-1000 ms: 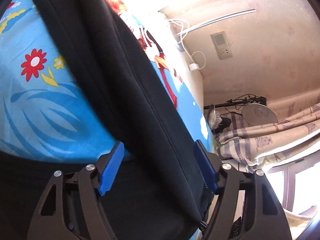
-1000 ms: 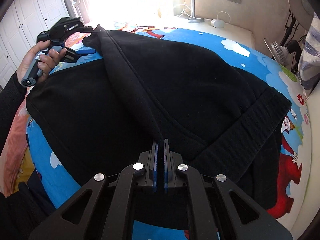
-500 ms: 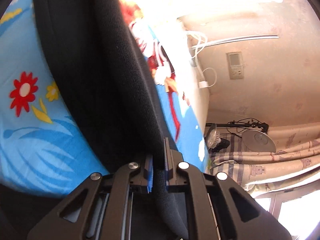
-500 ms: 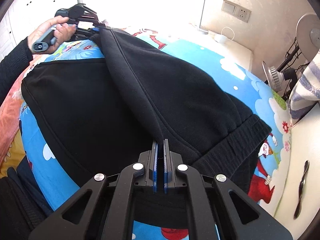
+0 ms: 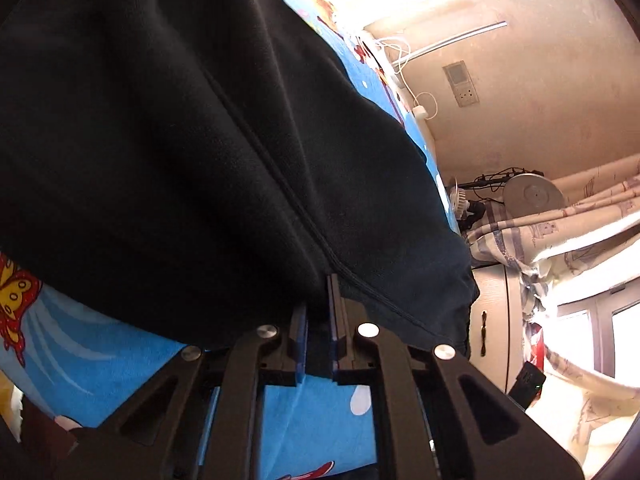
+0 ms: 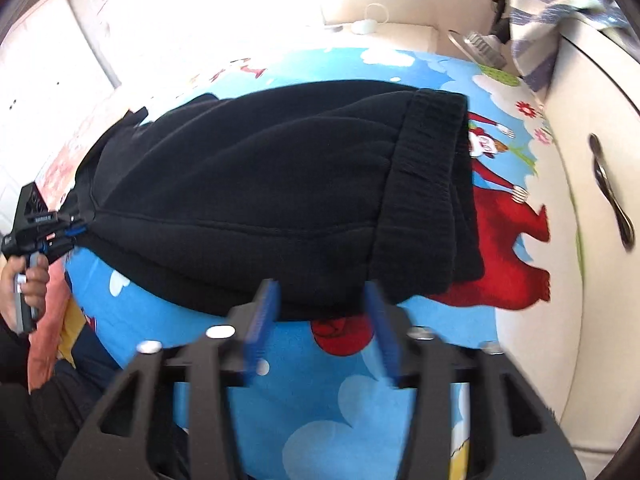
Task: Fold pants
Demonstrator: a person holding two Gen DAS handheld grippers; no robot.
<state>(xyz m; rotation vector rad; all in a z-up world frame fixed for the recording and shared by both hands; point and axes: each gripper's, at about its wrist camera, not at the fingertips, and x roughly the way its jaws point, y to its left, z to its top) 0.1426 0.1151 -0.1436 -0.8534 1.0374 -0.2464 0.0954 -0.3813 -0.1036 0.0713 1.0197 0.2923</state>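
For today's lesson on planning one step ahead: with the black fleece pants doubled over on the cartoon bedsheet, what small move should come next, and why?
Probably open the left claw and let go. It is shut on an edge of the black fleece pants, while the right claw has just been opening with nothing between its pads. The pants already lie doubled on the blue cartoon bedsheet, so the fold looks placed.

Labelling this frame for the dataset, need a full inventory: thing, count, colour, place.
pants: 1, black, folded over on the bed, ribbed waistband on the right
bedsheet: 1, blue with red cartoon print, under the pants
wall socket: 1, grey-white, on the wall beyond the bed
charger cable: 1, white, below the socket
fan: 1, grey, past the far bed corner
curtain: 1, striped beige-blue, by the window
cabinet handle: 1, dark, right edge
left gripper: black, blue pads, shut on pants fabric
right gripper: jaws just opened, nothing pinched
hand: 1, holds left gripper
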